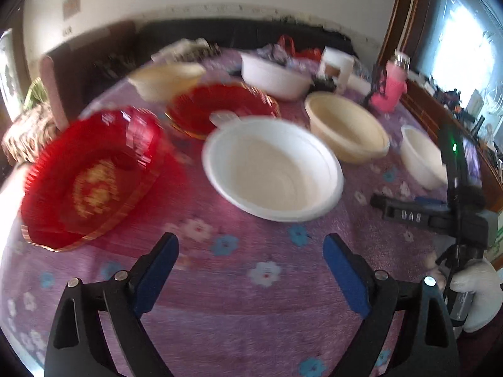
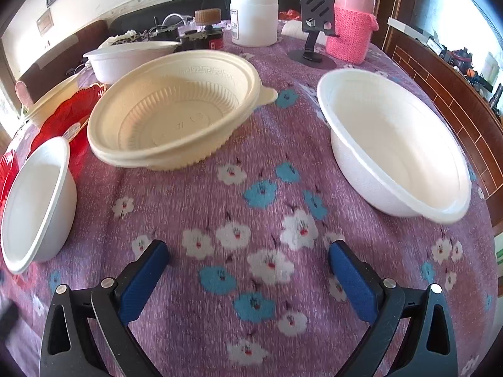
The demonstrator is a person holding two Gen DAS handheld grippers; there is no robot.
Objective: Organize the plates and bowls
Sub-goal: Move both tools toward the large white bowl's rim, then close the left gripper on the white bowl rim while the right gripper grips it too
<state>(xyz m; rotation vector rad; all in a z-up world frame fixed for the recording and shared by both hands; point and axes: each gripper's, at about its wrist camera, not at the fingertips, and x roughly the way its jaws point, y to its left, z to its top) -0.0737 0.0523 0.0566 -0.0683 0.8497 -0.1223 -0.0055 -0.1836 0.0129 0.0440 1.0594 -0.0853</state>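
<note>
The left gripper [image 1: 251,248] hangs above the purple flowered cloth of the counter [image 1: 239,298], its blue-padded fingers spread wide with nothing between them; straight ahead of it sits a white foam bowl [image 1: 273,169]. Taking that bowl as the mark: a red plate [image 1: 91,179] lies to its left, a second red plate [image 1: 220,106] just behind it, a cream ribbed bowl [image 1: 347,127] behind and to its right, and a smaller white bowl [image 1: 422,157] farther right, near the right gripper [image 1: 408,210], seen side-on in a white-gloved hand [image 1: 481,295]. In its own view the right gripper [image 2: 250,251] is likewise wide apart and empty over the cloth, with the cream bowl [image 2: 173,116] ahead on the left, a white bowl [image 2: 396,147] ahead on the right, and a pink knitted bottle [image 2: 352,19] at the back.
</note>
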